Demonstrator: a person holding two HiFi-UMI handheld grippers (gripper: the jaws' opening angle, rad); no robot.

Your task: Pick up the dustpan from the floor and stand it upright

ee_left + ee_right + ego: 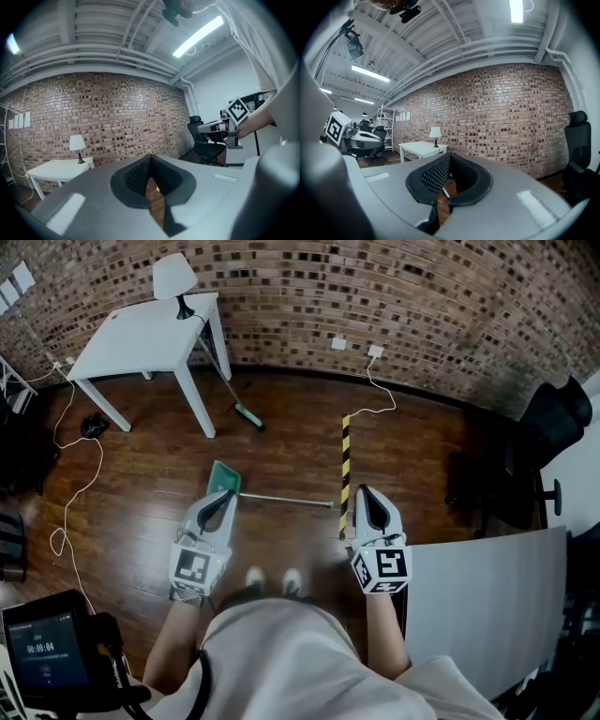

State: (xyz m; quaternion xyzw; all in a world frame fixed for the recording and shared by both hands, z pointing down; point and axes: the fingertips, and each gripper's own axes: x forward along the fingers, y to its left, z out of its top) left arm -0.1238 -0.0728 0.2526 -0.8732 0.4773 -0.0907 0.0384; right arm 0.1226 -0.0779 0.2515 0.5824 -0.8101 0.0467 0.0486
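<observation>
- Nearest, the left gripper (221,501) and the right gripper (368,498) are held out level above the dark wooden floor (281,451). Each one's jaws are together with nothing between them.
- Just beyond the jaws, the green plastic dustpan with a long metal handle (225,478) lies flat on the floor. Its pan sits at the left gripper's tip, and its thin handle (286,500) runs across towards the right gripper.
- The pick-up has probably not begun. Both jaws likely need to part before either one goes down.
- A sound approach seems to be to clamp the handle squarely near its free end and swing it up, with the pan's edge staying down as the pivot.
- The thin handle could slip or roll, so a centred grip matters.
- Further off, a yellow-and-black striped strip (345,460) lies on the floor.
- Against the brick wall (394,296), a green-headed broom (246,414) leans by a small white bench (141,338).
</observation>
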